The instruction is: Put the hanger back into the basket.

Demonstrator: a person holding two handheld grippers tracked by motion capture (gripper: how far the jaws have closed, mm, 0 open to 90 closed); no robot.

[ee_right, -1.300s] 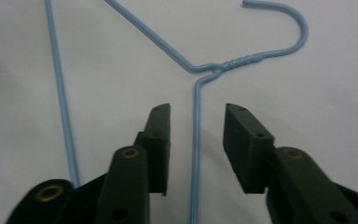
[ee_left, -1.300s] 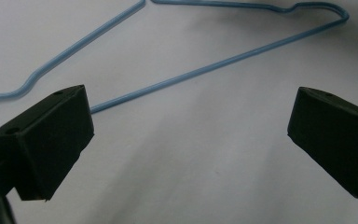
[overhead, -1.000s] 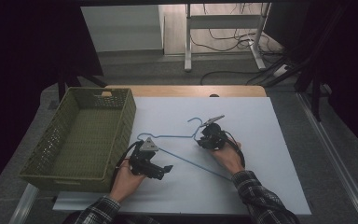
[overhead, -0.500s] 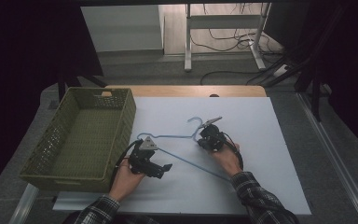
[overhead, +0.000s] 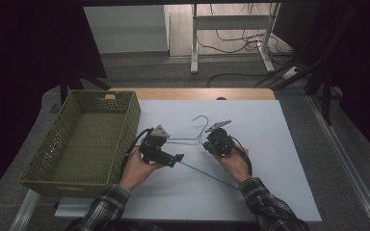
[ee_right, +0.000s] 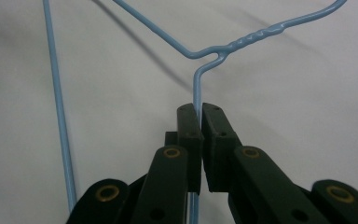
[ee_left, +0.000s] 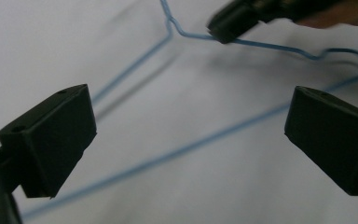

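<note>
The right gripper [ee_right: 200, 116] has just been closing, and its fingers [ee_right: 189, 135] now pinch the blue wire hanger [ee_right: 233, 46] just below the twisted neck. The thin wire could turn or slip in them. The left gripper [ee_left: 186, 126] stands wide above the lower bar over the desk [overhead: 270, 125], beside the green basket [overhead: 84, 139], where the hook could catch.

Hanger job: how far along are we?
Done: the right tool has clamped the blue wire hanger on one arm near its twisted neck. In hand: the left tool hovers open over the bottom wire, gripping nothing. Left: probably moving the hanger into the green basket, which holds nothing yet.
</note>
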